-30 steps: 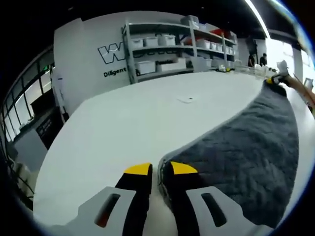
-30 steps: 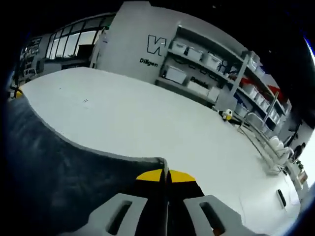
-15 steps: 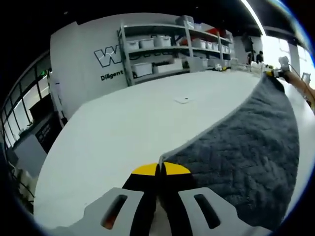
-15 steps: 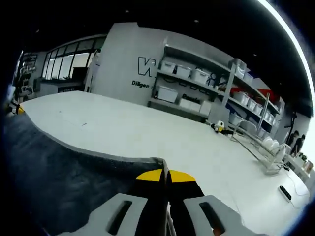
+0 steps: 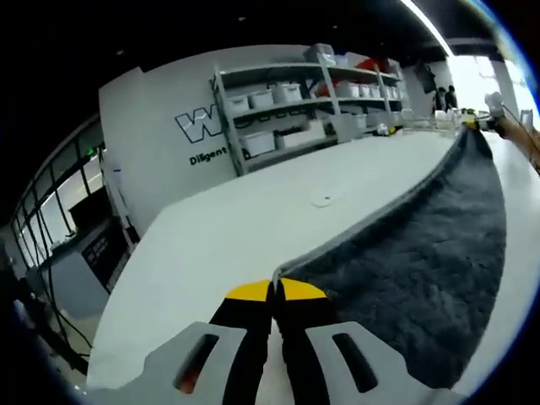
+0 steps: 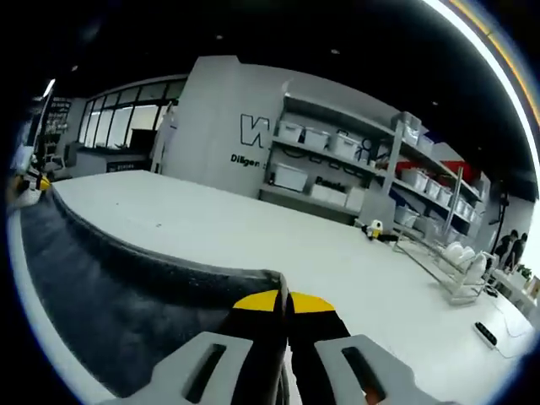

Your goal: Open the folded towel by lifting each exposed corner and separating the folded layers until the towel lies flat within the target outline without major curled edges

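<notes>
Left gripper view: left gripper (image 5: pixel 274 291) pinched tight on the near corner of the dark grey towel (image 5: pixel 422 261), yellow-tipped jaws together, as half a second ago; a second ago, still parted. Towel now raised, stretched away from that corner to the far right gripper (image 5: pixel 475 124), white table (image 5: pixel 236 236) further below than before. Beyond it, a grey wall with lettering (image 5: pixel 207 135) cut off by shelving with white bins (image 5: pixel 287 110); small pale mark (image 5: pixel 321 200) on the tabletop too tiny to identify. Right gripper view: right gripper (image 6: pixel 283 301) likewise clamped on the opposite towel corner, closed throughout. Towel (image 6: pixel 126 295) hanging taut toward the left gripper (image 6: pixel 34 182), lifted clear of the table (image 6: pixel 337 253), its underside unseen. Shelves (image 6: pixel 354 169), windows (image 6: pixel 126 126), wire rack (image 6: pixel 447 266) behind; small objects there blurred.
</notes>
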{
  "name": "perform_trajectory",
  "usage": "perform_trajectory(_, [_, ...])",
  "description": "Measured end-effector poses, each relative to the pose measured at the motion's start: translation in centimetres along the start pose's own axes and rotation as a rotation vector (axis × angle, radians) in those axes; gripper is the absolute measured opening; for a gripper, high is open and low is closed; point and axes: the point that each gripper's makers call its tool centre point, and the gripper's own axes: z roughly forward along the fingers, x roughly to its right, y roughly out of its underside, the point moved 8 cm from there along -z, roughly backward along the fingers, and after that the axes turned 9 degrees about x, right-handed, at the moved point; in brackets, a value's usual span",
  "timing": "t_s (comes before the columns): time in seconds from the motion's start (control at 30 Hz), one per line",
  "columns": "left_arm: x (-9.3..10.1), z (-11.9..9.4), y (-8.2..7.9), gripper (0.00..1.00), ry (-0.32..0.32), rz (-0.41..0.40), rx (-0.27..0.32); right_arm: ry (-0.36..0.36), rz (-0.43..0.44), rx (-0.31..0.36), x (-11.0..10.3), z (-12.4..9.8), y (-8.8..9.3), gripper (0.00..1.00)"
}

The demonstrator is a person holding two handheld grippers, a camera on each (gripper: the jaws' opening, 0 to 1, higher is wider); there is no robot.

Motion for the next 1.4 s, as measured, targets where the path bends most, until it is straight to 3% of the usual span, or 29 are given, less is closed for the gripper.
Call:
perform_trajectory(0.17, [1.0,-3.0,-0.9,0.02,0.020,0.018,0.012,-0.019,-0.004,0.005,0.5,-2.3,0.0,0.00])
perform_trajectory(0.33, [2.1,-5.3,-0.7,0.02,0.043,0.050,0.004,-0.046,-0.003,0.001,0.7,-4.3,0.8,0.00])
perform_trajectory(0.73, [3.9,-10.8,-0.2,0.02,0.104,0.074,-0.020,-0.191,0.038,-0.042,1.2,-9.6,2.9,0.00])
perform_trajectory(0.9, [4.9,-13.0,0.1,0.02,0.146,0.092,-0.060,-0.257,0.066,-0.082,1.4,-12.1,4.1,0.00])
perform_trajectory(1.13, [6.0,-15.5,-0.1,0.02,0.186,0.079,-0.069,-0.308,0.052,-0.127,1.3,-14.3,5.1,0.00])
perform_trajectory(1.37, [7.7,-17.8,0.9,0.02,0.260,0.099,-0.168,-0.383,0.008,-0.197,1.2,-16.7,5.5,0.00])
perform_trajectory(1.4, [8.0,-17.9,1.0,0.02,0.266,0.101,-0.176,-0.412,-0.034,-0.252,1.2,-17.2,5.9,0.00])
